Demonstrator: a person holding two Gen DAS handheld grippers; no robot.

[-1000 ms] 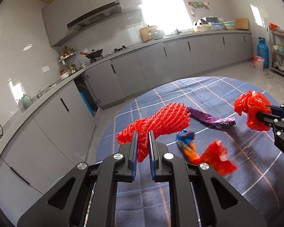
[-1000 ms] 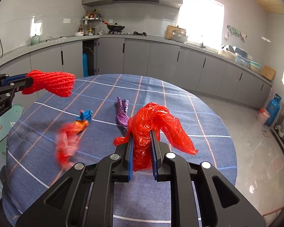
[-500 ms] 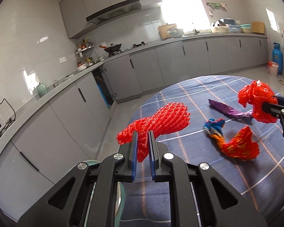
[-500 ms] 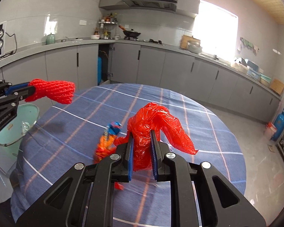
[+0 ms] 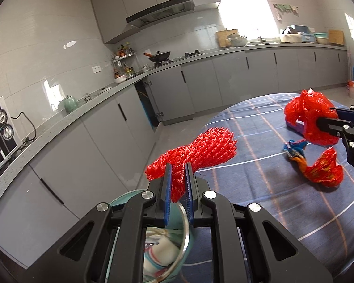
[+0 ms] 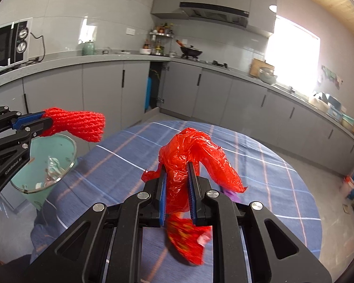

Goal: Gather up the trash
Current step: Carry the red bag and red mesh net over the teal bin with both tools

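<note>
Trash bin [image 6: 66,151] sits off the table edge: left gripper [image 5: 178,172], clenched on red foam netting [image 5: 200,151], should centre over its rim before letting go; right gripper [image 6: 177,176] grips red plastic bag [image 6: 193,151] above the table [image 6: 271,165]

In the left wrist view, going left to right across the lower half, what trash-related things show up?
Green bin → red foam net held in the left gripper → blue-and-orange snack wrapper on the tablecloth. The red plastic bag and purple wrapper overlap it sideways, so I leave them out.
</note>
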